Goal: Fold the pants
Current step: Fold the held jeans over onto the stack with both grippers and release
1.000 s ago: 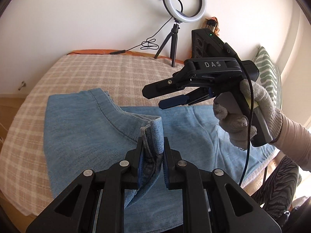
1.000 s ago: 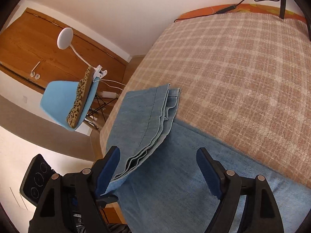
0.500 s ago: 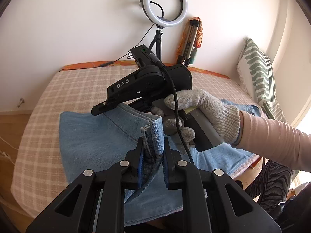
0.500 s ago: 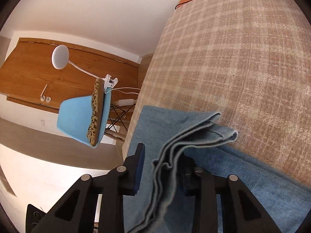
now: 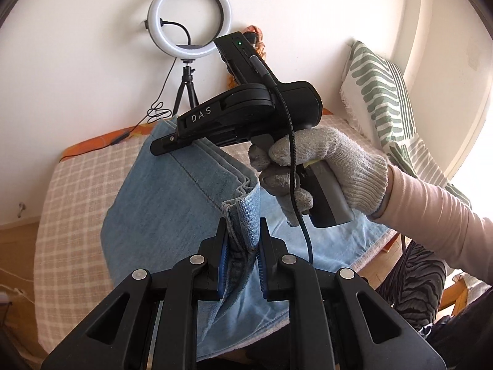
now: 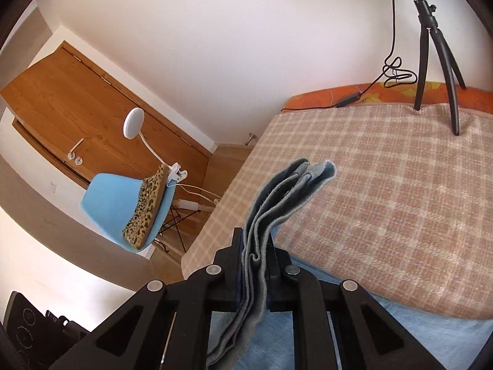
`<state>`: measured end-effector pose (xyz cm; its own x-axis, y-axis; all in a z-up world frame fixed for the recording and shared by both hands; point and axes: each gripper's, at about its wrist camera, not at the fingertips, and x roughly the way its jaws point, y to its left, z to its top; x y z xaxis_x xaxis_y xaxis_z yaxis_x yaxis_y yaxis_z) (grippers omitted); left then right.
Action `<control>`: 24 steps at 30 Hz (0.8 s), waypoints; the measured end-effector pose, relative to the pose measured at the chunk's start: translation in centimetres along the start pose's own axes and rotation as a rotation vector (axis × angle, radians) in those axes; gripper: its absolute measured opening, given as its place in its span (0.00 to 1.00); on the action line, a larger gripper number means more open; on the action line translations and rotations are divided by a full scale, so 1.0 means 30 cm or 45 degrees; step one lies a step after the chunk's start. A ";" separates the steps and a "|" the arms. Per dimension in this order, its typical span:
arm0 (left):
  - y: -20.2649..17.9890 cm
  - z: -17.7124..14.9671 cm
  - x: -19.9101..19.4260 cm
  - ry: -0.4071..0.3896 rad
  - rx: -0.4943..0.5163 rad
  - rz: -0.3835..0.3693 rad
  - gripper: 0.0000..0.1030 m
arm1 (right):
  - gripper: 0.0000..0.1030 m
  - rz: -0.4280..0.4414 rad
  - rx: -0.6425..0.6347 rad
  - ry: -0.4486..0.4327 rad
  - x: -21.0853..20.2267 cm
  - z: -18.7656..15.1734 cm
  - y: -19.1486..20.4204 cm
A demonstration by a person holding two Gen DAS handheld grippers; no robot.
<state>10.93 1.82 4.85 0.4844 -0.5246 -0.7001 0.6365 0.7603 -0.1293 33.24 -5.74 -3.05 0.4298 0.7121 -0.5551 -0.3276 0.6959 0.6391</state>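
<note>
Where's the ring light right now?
In the left wrist view the ring light stands on its tripod at the far edge of the bed, against the wall, above and left of the right gripper.

Pants (image 5: 172, 203) of matt, faded blue denim; bedcover (image 6: 400, 203) of coarse checked cloth; door (image 6: 61, 98) of smooth wood.

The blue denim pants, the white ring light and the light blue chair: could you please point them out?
blue denim pants (image 5: 160, 203): left wrist view, flat lifted panel.
white ring light (image 5: 189, 18): left wrist view, lit ring's left rim.
light blue chair (image 6: 114, 197): right wrist view, seat shell.
</note>
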 end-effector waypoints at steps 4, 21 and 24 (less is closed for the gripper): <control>-0.136 0.051 0.060 0.005 0.069 -0.064 0.14 | 0.08 -0.059 0.005 -0.052 -0.172 -0.033 -0.061; -0.677 0.032 0.518 -0.003 0.046 -0.539 0.14 | 0.08 -0.403 0.218 -0.155 -0.825 -0.368 -0.588; -0.748 0.031 0.570 0.006 0.046 -0.587 0.14 | 0.07 -0.441 0.252 -0.176 -0.907 -0.417 -0.664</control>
<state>5.47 -24.57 -3.56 0.1429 -0.8030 -0.5786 0.8052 0.4343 -0.4038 17.54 -37.81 -7.32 0.5993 0.4109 -0.6871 0.0179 0.8511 0.5246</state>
